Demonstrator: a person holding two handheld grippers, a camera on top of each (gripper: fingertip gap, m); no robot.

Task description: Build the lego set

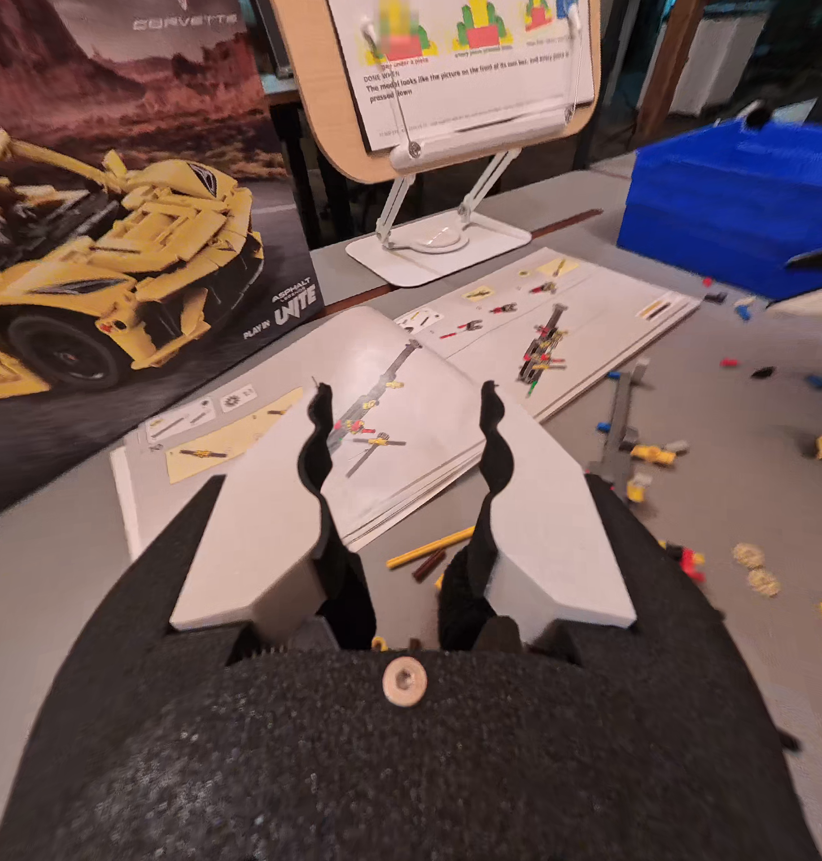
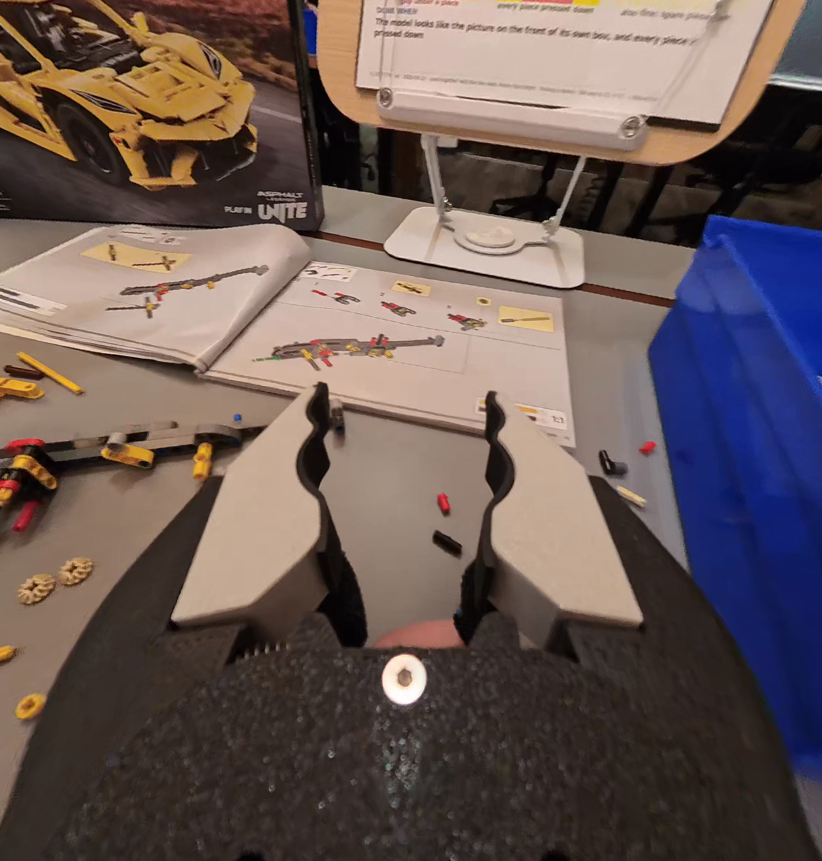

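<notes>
clearly early in the build. right gripper (image 2: pixel 405 405) spread wide, holding nothing, poised over bare table with a red pin (image 2: pixel 443 503) and black pin (image 2: pixel 447 543) between the fingers. left gripper (image 1: pixel 405 400) equally wide and empty, aimed over the open manual (image 1: pixel 400 419). half-built beam assembly (image 2: pixel 97 454) lying off to the right gripper's left, long axis running crosswise to the fingers; hard to judge which gripper sits nearer.

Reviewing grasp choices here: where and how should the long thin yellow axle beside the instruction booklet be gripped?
Grip the yellow axle at mid-length, coming from above with the jaws across its width. It lies flat and is thin, and a brown pin lies close beside one end.
</notes>
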